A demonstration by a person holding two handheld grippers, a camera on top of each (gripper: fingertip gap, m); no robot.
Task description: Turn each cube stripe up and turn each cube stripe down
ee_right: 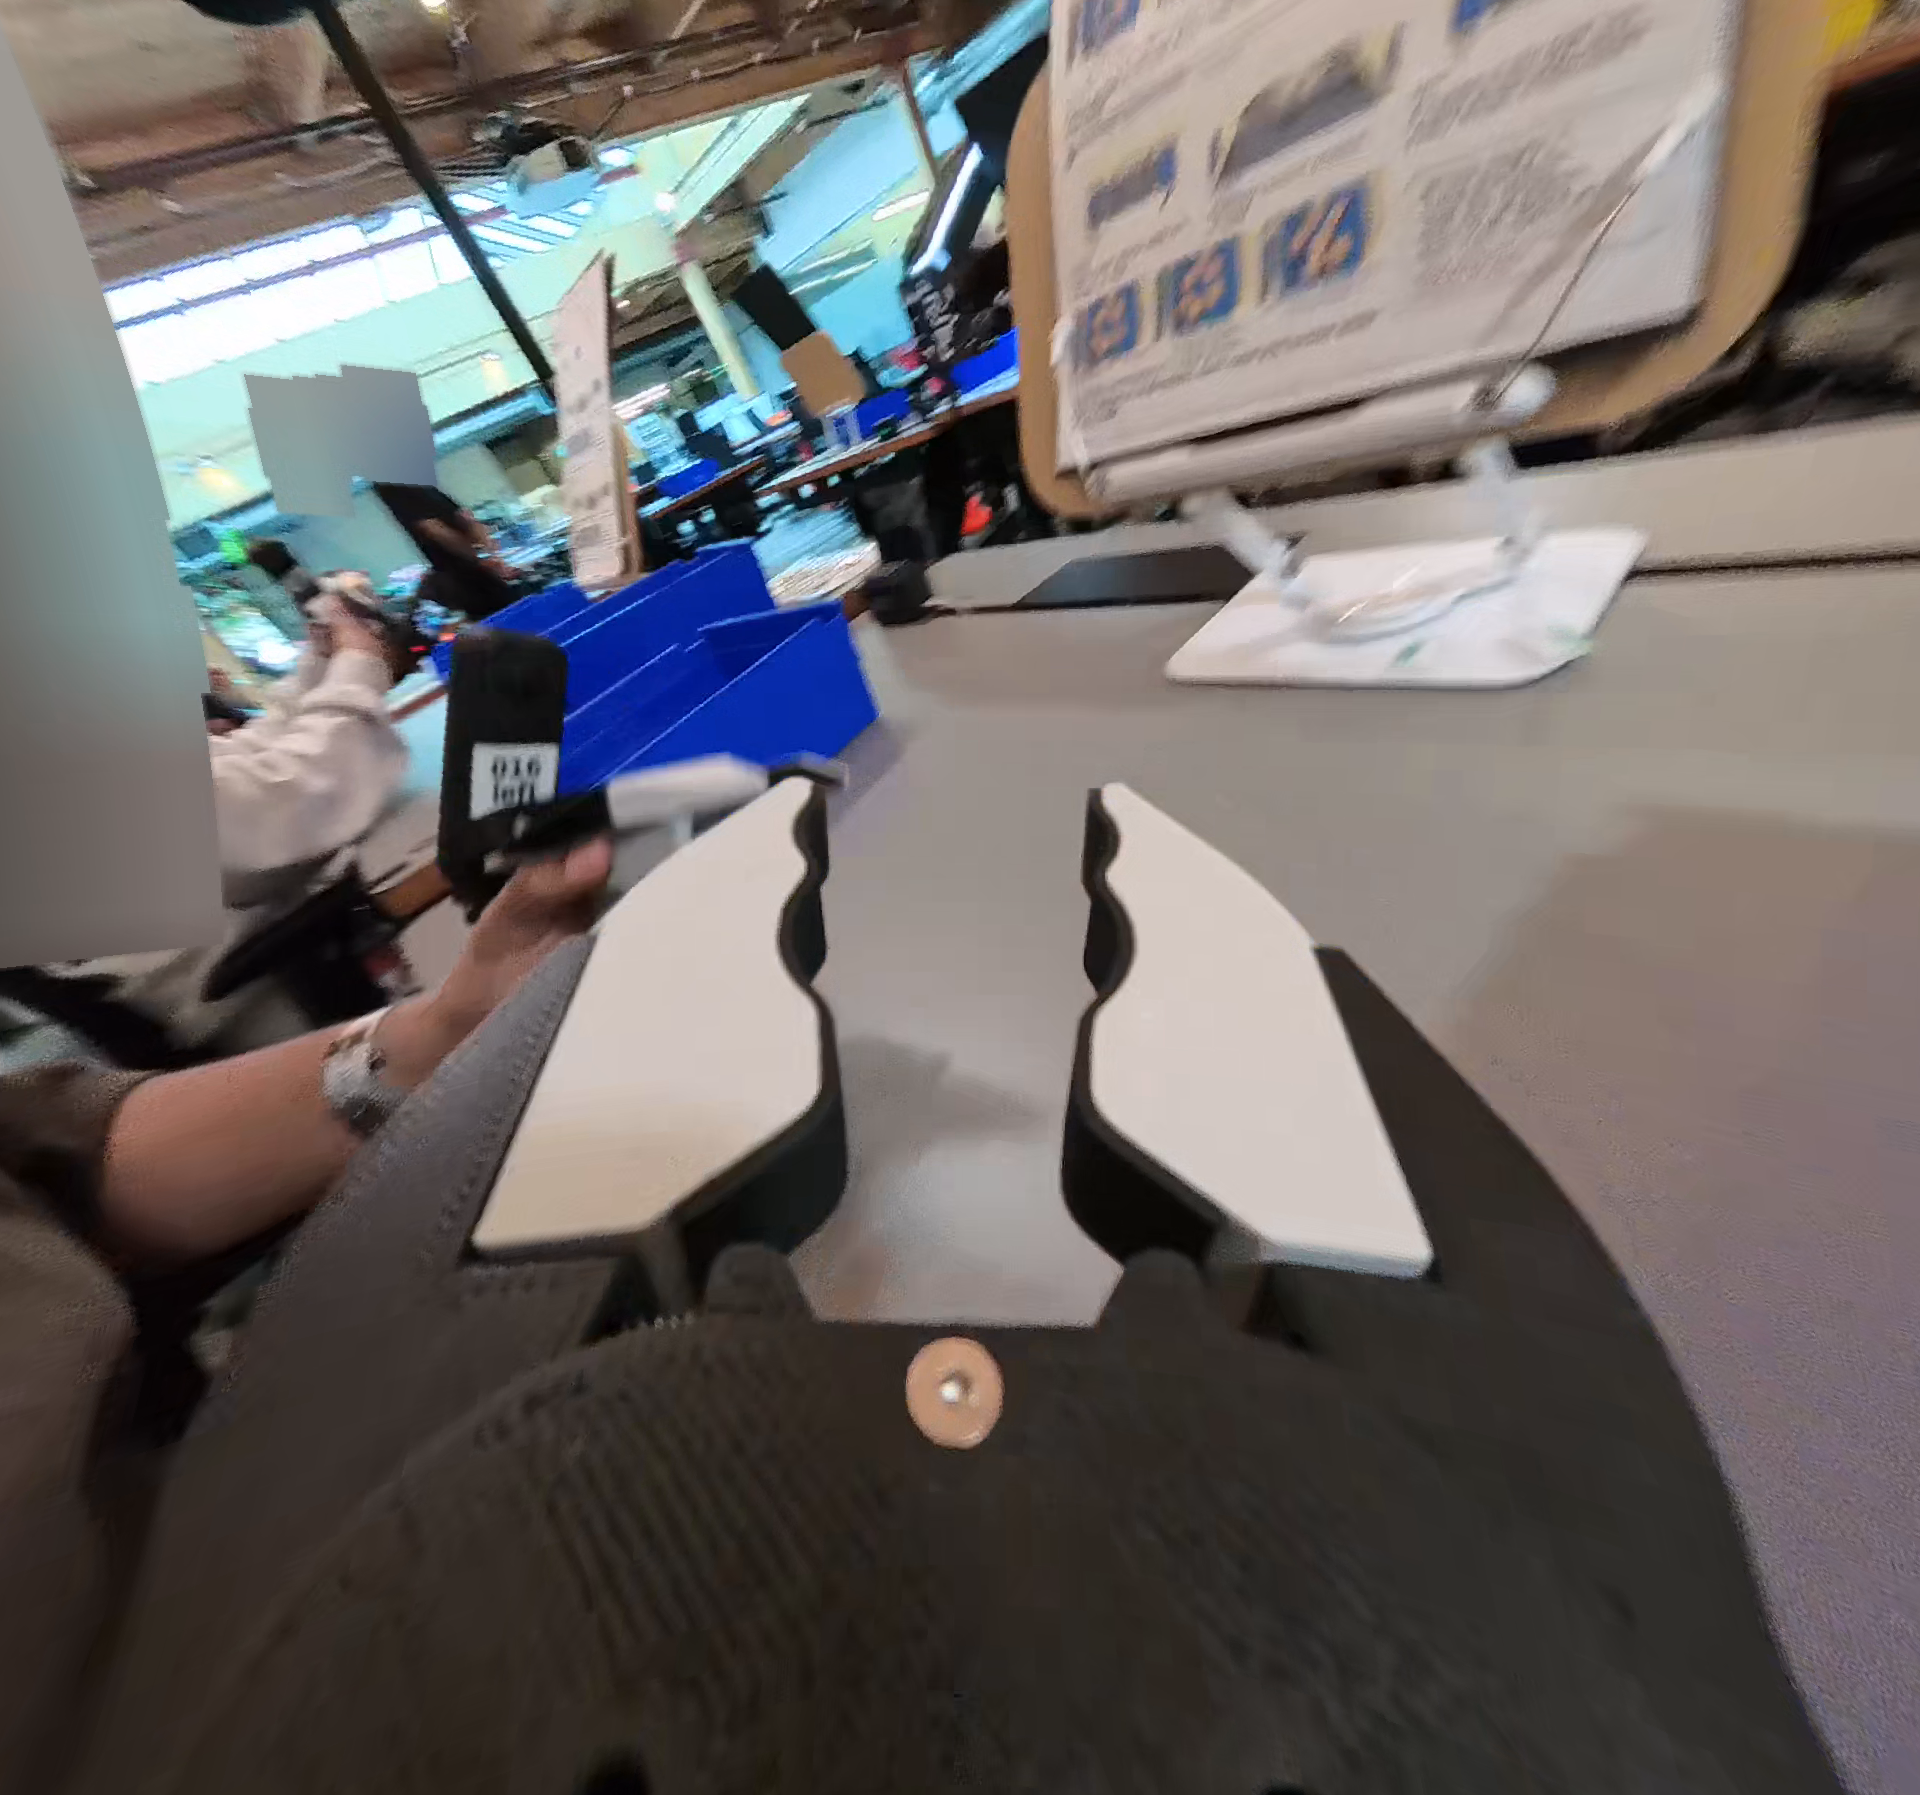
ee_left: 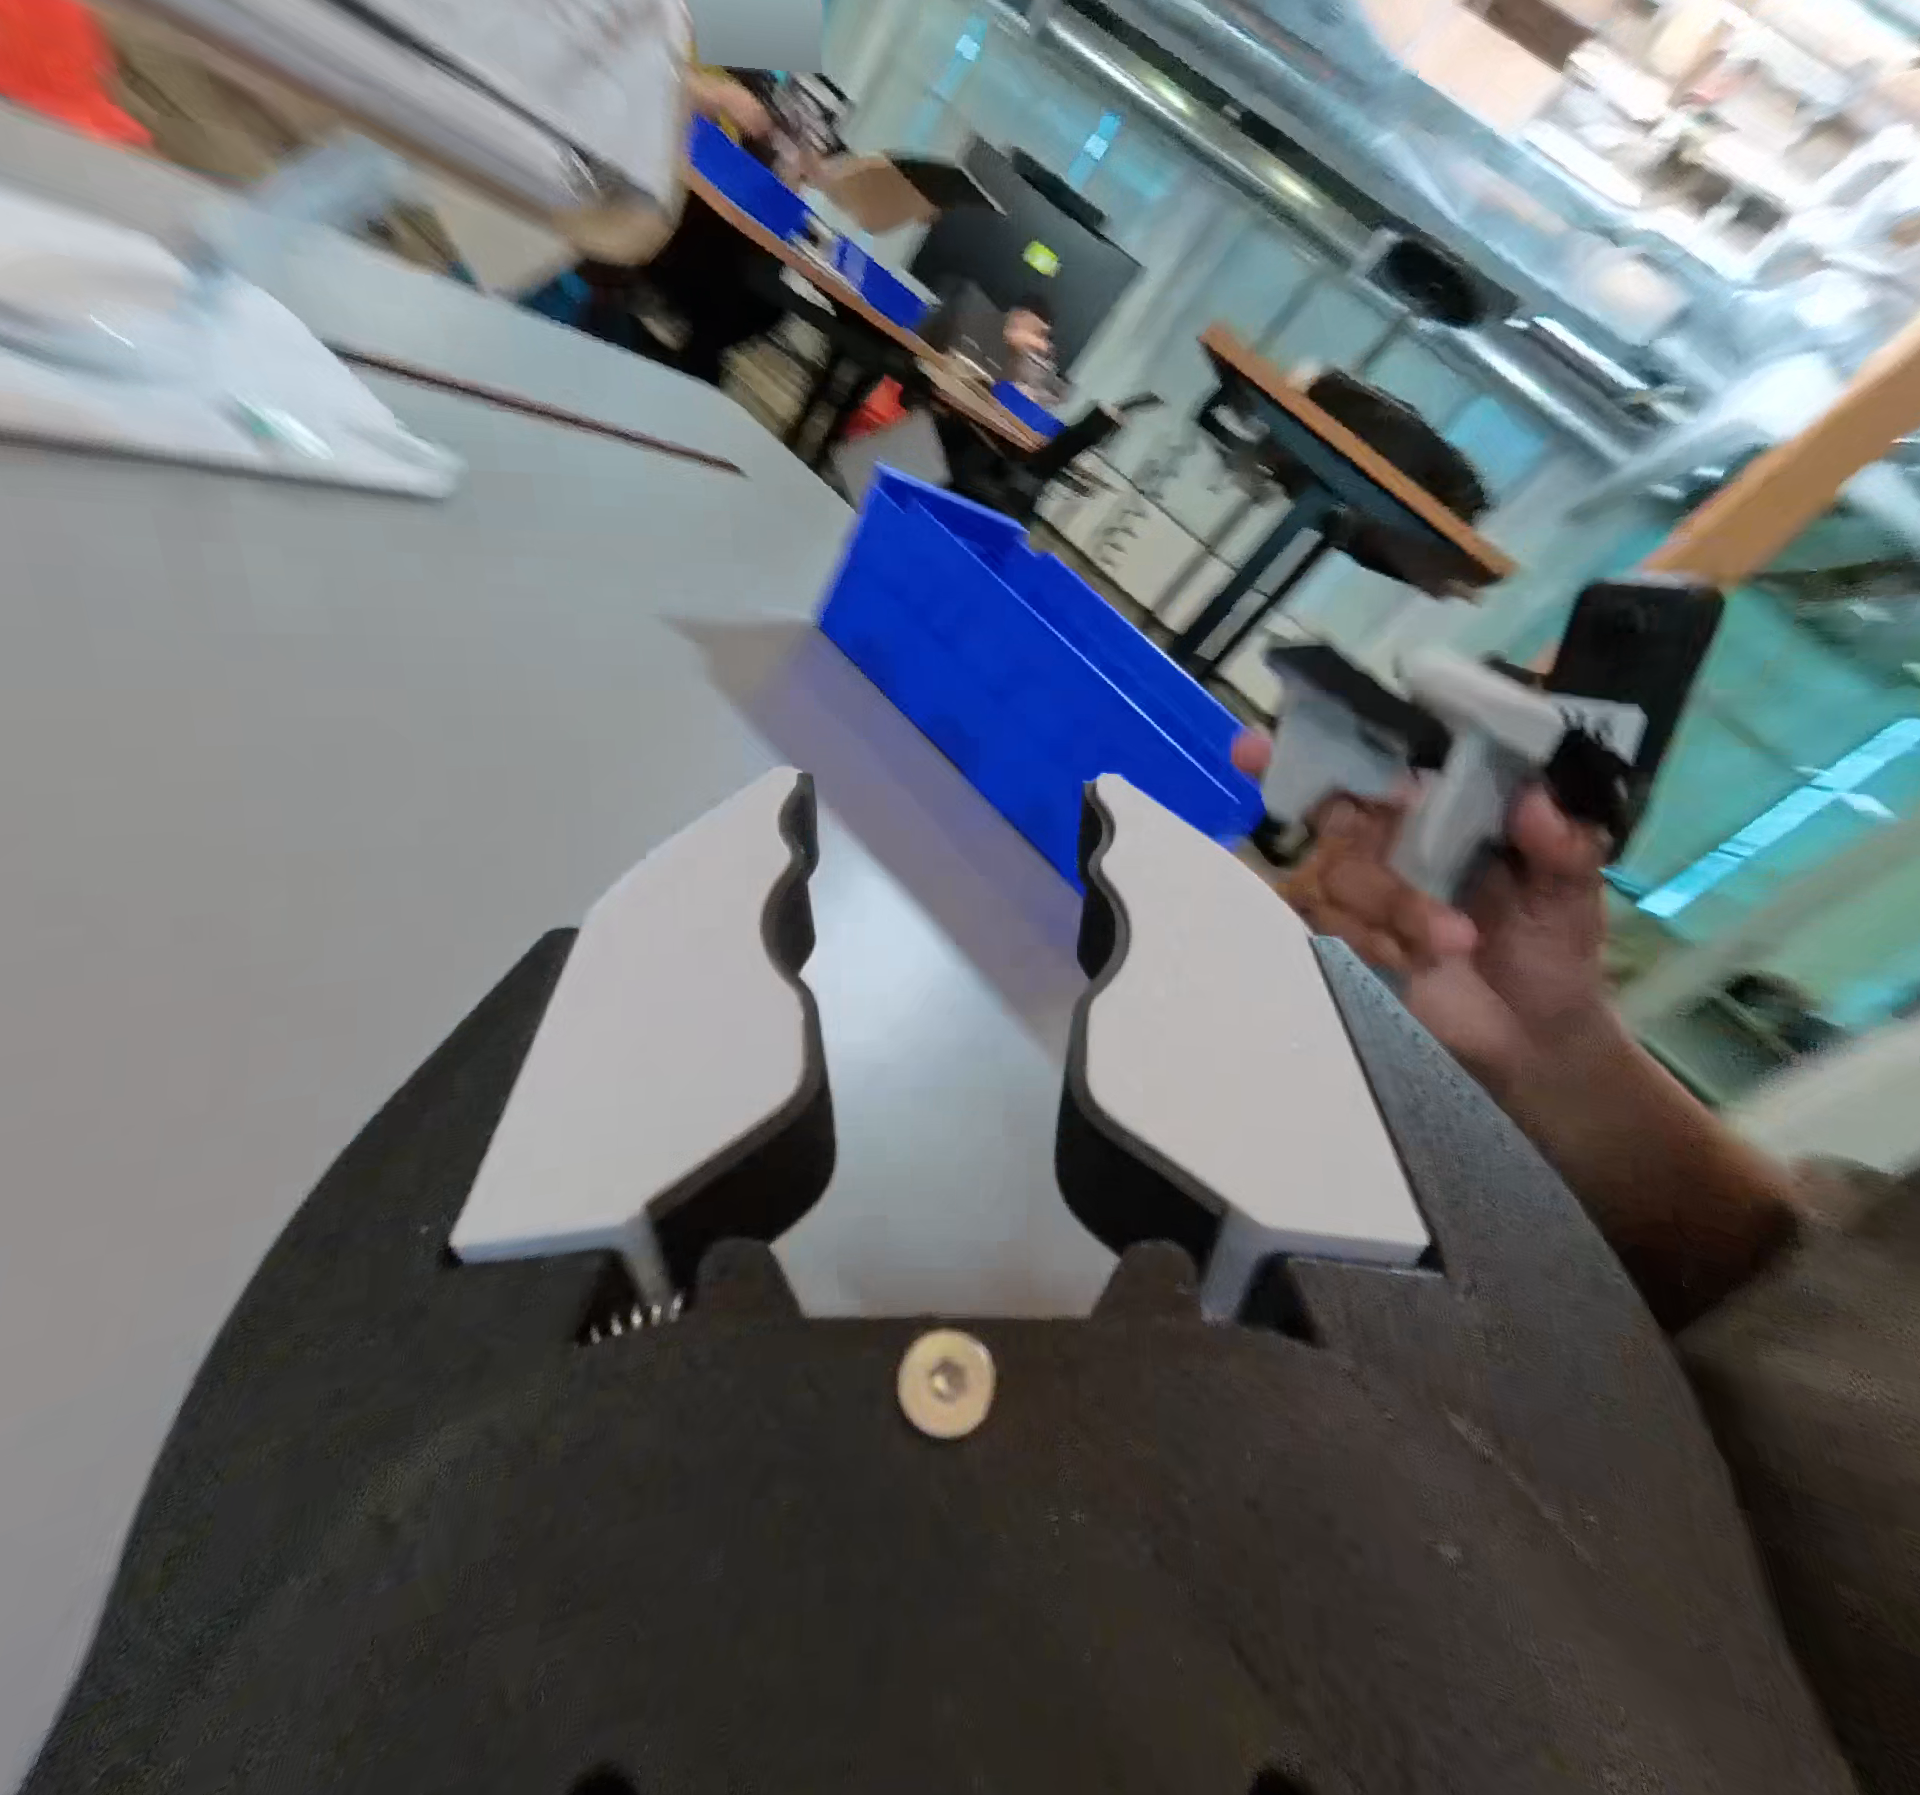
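No cube shows in either view. My left gripper (ee_left: 945, 789) is open and empty, held above the grey table (ee_left: 312, 810) and pointing toward a blue bin (ee_left: 997, 665). My right gripper (ee_right: 951, 800) is open and empty over the grey table (ee_right: 1455, 914). In the left wrist view the other gripper (ee_left: 1455, 758) is held in a hand at the right, beyond the table edge. In the right wrist view the other gripper (ee_right: 520, 779) is held in a hand at the left, in front of the blue bin (ee_right: 727, 685). Both views are tilted and blurred.
A printed sheet on a cardboard board (ee_right: 1371, 156) stands on a white stand (ee_right: 1403, 623) at the back of the table; the stand's base also shows at the left (ee_left: 208, 395). Other tables with blue bins (ee_left: 862, 270) and people fill the room behind.
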